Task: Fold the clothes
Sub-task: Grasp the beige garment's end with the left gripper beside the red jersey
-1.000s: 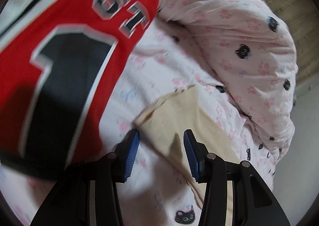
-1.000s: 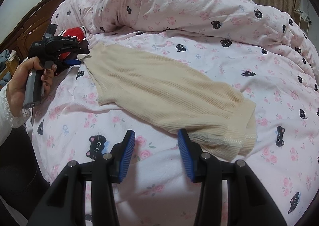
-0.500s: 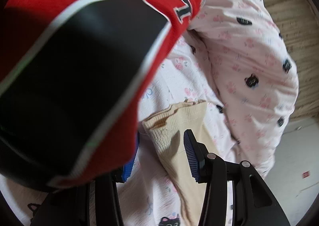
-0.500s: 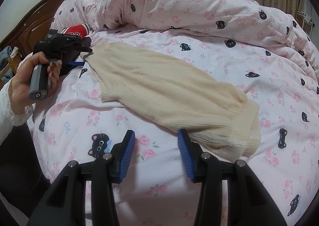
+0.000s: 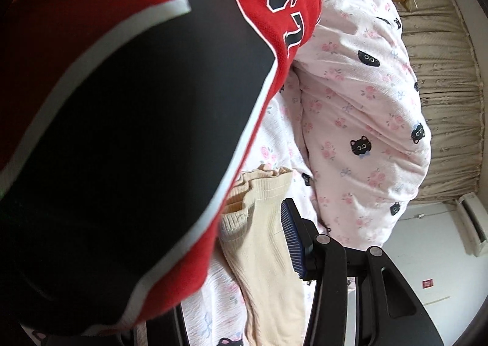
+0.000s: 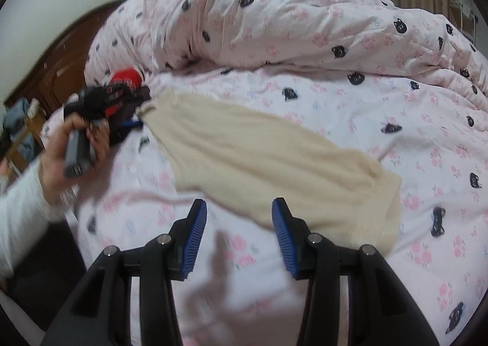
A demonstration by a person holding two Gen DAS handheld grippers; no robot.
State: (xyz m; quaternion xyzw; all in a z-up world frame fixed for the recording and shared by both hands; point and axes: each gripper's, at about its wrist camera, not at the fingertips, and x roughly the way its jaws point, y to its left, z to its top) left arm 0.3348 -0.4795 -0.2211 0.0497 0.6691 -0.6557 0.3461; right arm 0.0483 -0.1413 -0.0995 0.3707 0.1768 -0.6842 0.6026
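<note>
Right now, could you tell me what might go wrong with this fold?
1. The red jersey hides one finger of the left gripper, so closing on the cream top might pinch the jersey too.
2. The right gripper is open over bare bedding beside the top's hem; closing there might grab the bedding rather than the top.

left wrist view crowds the cream garment (image 5: 268,254); right wrist view overlooks it (image 6: 259,157).
</note>
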